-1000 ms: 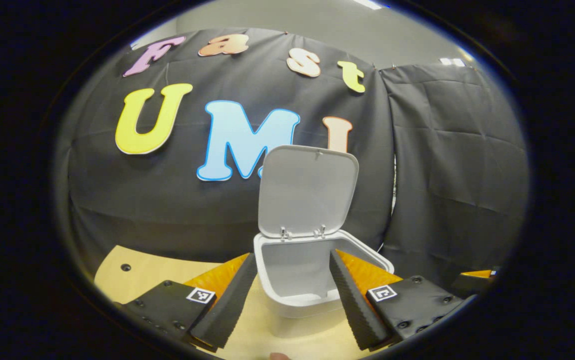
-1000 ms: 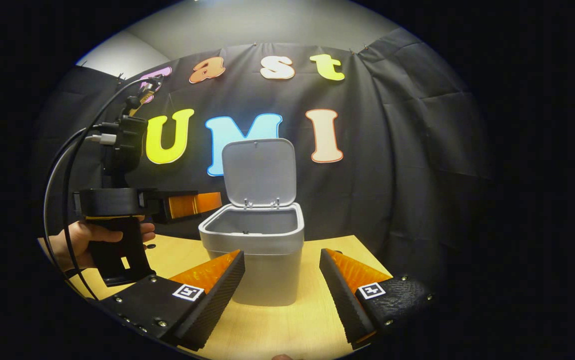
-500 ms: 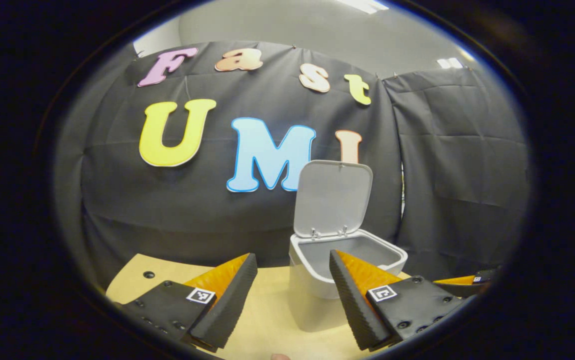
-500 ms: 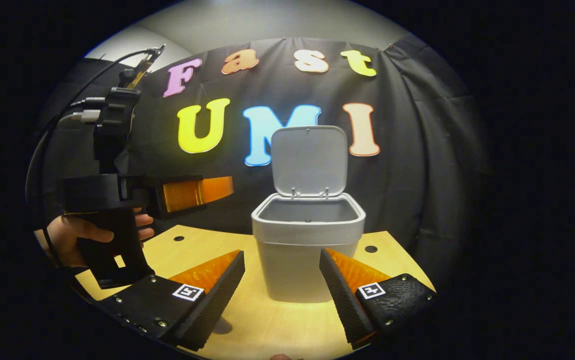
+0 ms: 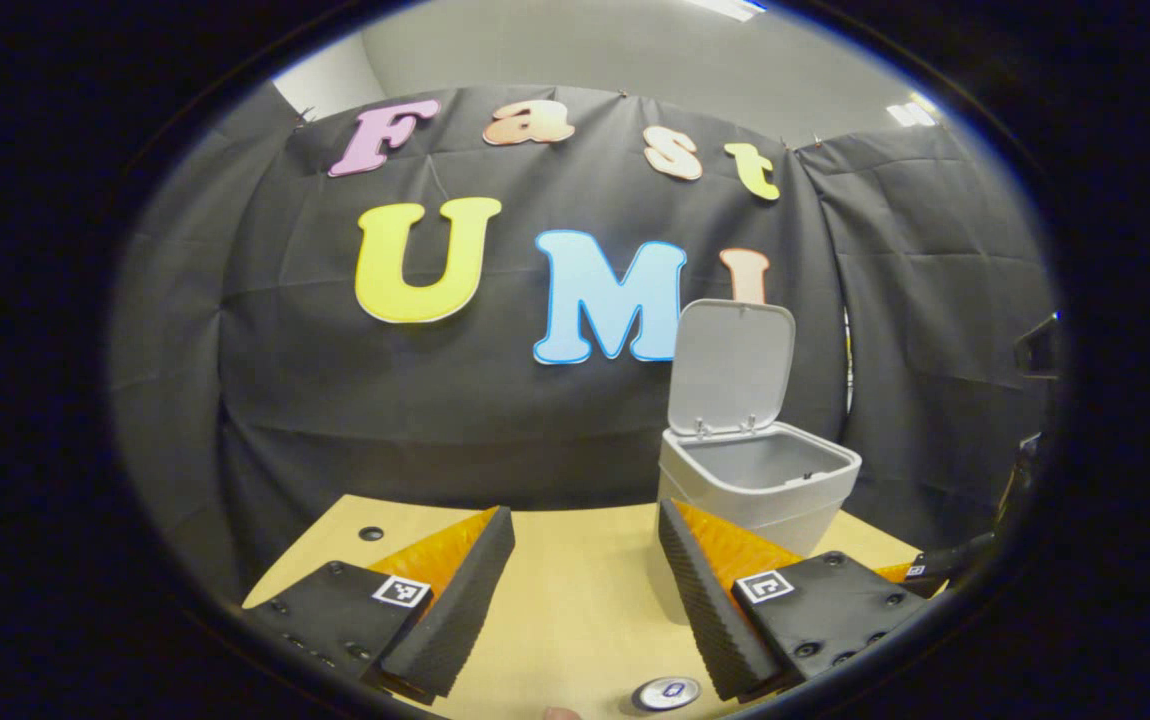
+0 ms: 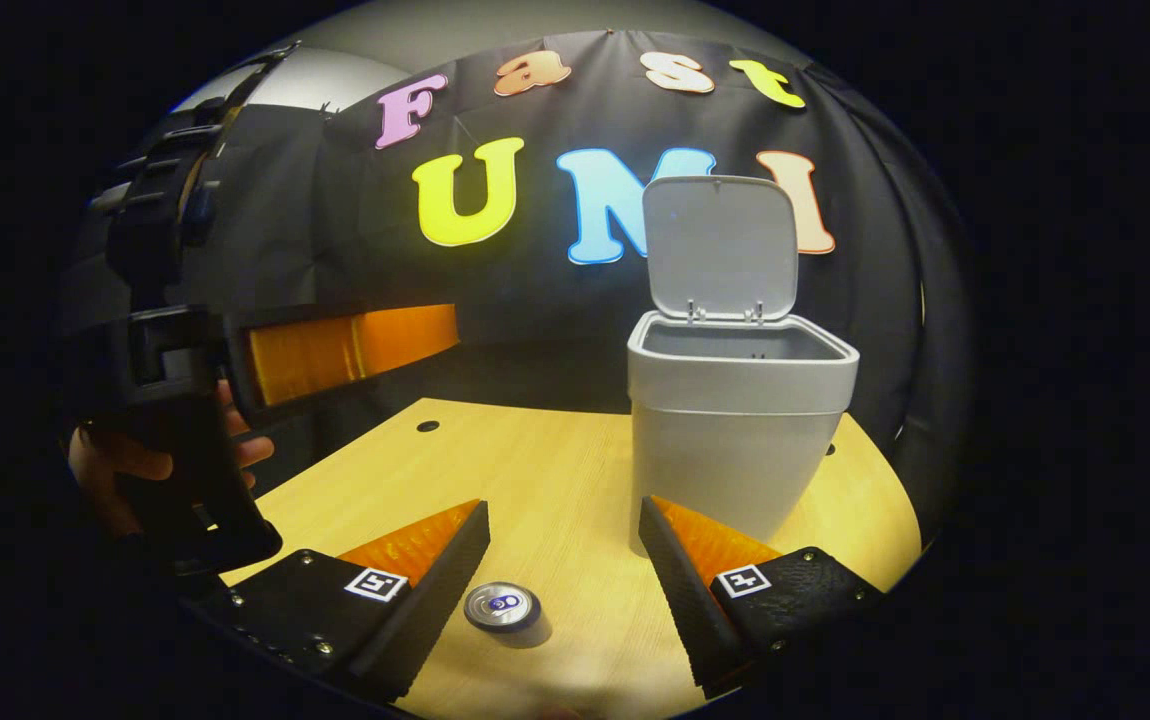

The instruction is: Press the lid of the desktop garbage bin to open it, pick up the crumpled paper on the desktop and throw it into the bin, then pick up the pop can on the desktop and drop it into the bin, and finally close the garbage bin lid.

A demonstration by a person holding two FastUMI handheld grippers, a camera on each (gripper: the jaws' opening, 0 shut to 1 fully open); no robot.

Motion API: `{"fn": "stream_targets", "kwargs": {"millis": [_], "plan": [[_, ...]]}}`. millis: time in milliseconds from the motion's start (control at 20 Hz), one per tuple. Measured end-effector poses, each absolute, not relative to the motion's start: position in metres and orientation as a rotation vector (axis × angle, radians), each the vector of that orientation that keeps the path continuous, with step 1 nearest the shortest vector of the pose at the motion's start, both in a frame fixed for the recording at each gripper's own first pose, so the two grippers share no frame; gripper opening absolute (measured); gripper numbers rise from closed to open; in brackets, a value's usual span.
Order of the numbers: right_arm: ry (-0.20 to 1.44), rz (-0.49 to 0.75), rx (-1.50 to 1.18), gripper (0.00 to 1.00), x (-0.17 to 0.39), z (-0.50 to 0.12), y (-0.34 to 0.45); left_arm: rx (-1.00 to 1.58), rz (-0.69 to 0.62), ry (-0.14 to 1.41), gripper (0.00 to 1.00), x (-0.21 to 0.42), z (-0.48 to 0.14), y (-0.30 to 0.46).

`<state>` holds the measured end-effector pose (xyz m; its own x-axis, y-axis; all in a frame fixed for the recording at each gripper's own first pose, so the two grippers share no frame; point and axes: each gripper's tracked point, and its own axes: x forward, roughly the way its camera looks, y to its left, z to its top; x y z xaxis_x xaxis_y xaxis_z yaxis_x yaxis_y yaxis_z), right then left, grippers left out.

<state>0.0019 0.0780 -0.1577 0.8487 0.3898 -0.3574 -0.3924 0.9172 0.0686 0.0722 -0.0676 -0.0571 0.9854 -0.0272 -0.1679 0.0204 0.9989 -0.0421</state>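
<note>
The grey desktop bin [image 6: 735, 430] [image 5: 750, 490] stands on the wooden table with its lid [image 6: 722, 247] [image 5: 732, 365] raised upright. An upright pop can [image 6: 504, 612] [image 5: 666, 693], seen from above, stands on the table in front of the bin. My right gripper [image 6: 563, 585] is open, above the table, with the can low between its fingers and nearer its left finger. My left gripper [image 5: 585, 595] is open with nothing between its fingers; the can sits by its right finger. In the right gripper view, the left gripper [image 6: 335, 350] hovers at the left, held by a hand [image 6: 120, 465].
The wooden table [image 6: 535, 480] [image 5: 575, 590] has small dark holes near its far edge [image 6: 426, 426] [image 5: 370, 533]. Black cloth walls close the booth behind and to both sides of the bin.
Both grippers have drawn back from the bin and shifted left, so the bin sits further right in both views. The pop can has come into sight near the bottom of both views.
</note>
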Motion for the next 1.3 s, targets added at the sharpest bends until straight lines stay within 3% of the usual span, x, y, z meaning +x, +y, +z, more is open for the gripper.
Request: {"fn": "stream_targets", "kwargs": {"millis": [550, 600, 750, 800, 1150, 1200, 1300], "plan": [[0.52, 0.473, -0.012, 0.97, -0.012, -0.222, 0.129, -0.047, 0.081, 0.2, 1.0, 0.01, -0.083, 0.009], [0.547, 0.47, -0.022, 0.96, -0.013, -0.229, 0.131, -0.04, 0.083, 0.2, 0.95, 0.008, -0.081, 0.013], [0.62, 0.436, -0.044, 0.97, -0.018, -0.253, 0.133, -0.01, 0.082, 0.2, 0.95, -0.001, -0.08, 0.024], [0.645, 0.423, -0.044, 0.97, -0.018, -0.26, 0.132, -0.005, 0.08, 0.2, 1.0, -0.004, -0.08, 0.026], [0.75, 0.31, -0.027, 0.97, -0.019, -0.296, 0.129, -0.012, 0.04, 0.214, 1.0, -0.024, -0.086, 0.044], [0.755, 0.299, -0.022, 0.97, -0.019, -0.298, 0.13, -0.012, 0.03, 0.217, 0.95, -0.024, -0.087, 0.046], [0.764, 0.284, -0.027, 0.97, -0.021, -0.302, 0.129, -0.014, 0.008, 0.214, 0.95, -0.026, -0.087, 0.049]]}}
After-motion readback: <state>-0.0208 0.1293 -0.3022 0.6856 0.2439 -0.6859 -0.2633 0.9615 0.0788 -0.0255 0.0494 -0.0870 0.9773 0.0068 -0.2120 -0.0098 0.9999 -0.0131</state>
